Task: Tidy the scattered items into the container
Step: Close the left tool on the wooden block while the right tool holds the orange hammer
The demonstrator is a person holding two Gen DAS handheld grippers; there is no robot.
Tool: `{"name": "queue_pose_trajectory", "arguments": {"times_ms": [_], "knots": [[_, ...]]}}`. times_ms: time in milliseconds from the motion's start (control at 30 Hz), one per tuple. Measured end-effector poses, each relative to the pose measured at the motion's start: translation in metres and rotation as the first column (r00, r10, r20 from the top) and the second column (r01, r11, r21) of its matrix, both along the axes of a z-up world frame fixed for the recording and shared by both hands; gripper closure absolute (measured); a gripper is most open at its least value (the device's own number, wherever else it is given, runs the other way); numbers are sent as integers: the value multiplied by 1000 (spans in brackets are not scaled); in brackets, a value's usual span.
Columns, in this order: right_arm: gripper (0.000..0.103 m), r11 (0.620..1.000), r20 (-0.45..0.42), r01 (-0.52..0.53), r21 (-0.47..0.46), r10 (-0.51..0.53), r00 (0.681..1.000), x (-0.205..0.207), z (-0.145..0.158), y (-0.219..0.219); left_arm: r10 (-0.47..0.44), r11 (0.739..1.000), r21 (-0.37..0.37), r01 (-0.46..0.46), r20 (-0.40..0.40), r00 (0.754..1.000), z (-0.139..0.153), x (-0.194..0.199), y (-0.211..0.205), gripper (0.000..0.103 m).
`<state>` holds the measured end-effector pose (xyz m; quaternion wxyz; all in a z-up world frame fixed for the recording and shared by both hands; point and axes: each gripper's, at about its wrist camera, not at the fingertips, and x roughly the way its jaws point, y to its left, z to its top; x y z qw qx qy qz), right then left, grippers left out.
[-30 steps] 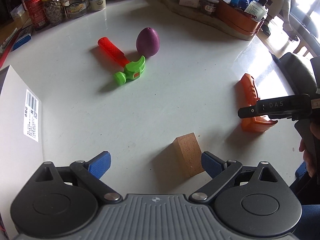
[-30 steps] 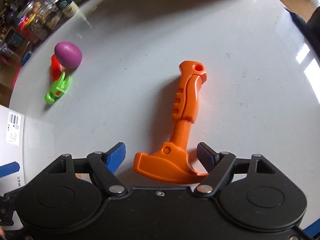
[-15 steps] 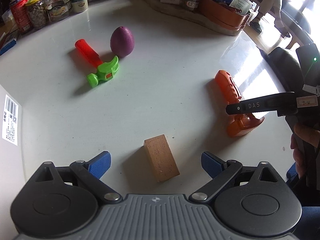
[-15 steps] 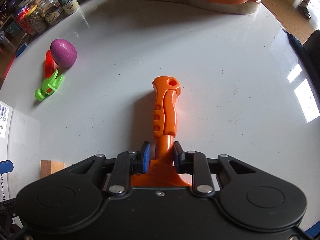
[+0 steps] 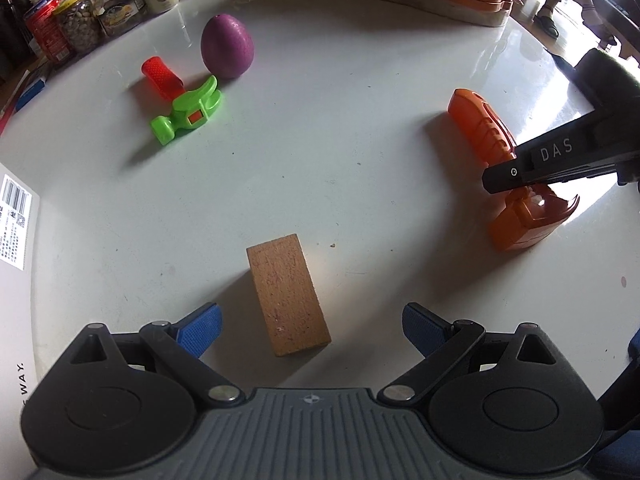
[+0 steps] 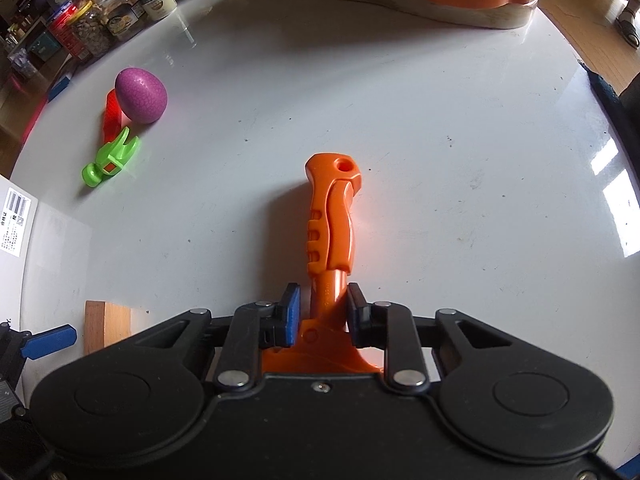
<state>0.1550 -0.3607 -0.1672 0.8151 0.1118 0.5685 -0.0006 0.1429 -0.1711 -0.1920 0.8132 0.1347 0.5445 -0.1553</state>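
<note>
the right claw (image 6: 323, 311) is clenched on the orange toy hammer (image 6: 331, 220), its two blue pads pressing the thin neck just above the head. its jaws have just been closing, with this neck between them. the head of the hammer is mostly hidden under the black body of the claw, and the handle lies flat on the white desk (image 6: 440, 120), pointing away from the camera. in the left wrist view the same hammer (image 5: 480, 128) is partly covered by a black finger marked "das", so the grip point itself is not visible there.

the left claw (image 5: 312, 326) is released, its blue pads standing wide apart. the wooden block (image 5: 286, 292) lies on the desk between them, touching neither pad. in the right wrist view only one corner of this block (image 6: 106, 326) shows; the rest is cut off by the claw body.

further away lie the green and red toy hammer (image 5: 182, 110) and, just beside its red handle, the purple egg (image 5: 227, 46); whether they touch is hard to tell. at the left edge a white box (image 5: 14, 248) with a barcode label is cut off by the frame. at the far rim stand jars (image 5: 76, 20), small and dim.
</note>
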Motion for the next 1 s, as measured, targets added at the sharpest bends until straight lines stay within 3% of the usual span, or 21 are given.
{"name": "queue_pose_trajectory", "arguments": {"times_ms": [167, 467, 600, 767, 800, 867, 1000], "knots": [[79, 1000, 12, 11, 11, -11, 1000, -2, 4, -6, 52, 999, -3, -52, 2, 999, -1, 4, -7, 7], [79, 1000, 1, -7, 13, 6, 1000, 0, 1, -6, 174, 983, -43, -176, -54, 983, -1, 20, 2, 20], [78, 999, 4, -8, 34, 8, 1000, -1, 4, -7, 202, 978, -36, -205, -68, 977, -3, 27, 4, 35], [75, 998, 34, -5, 67, 2, 999, -3, 14, -13, 205, 978, -16, -206, -43, 978, -3, 28, 0, 43], [74, 997, 40, -2, 80, -1, 999, -4, 16, -15, 204, 979, -17, -205, -38, 978, -3, 29, -1, 52], [67, 995, 51, 7, 101, -13, 999, -4, 20, -19, 207, 978, -11, -207, -25, 978, 0, 30, -3, 74], [35, 993, 83, 27, 114, -37, 996, -6, 30, -28, 196, 980, -16, -197, -48, 979, 1, 32, -4, 74]]}}
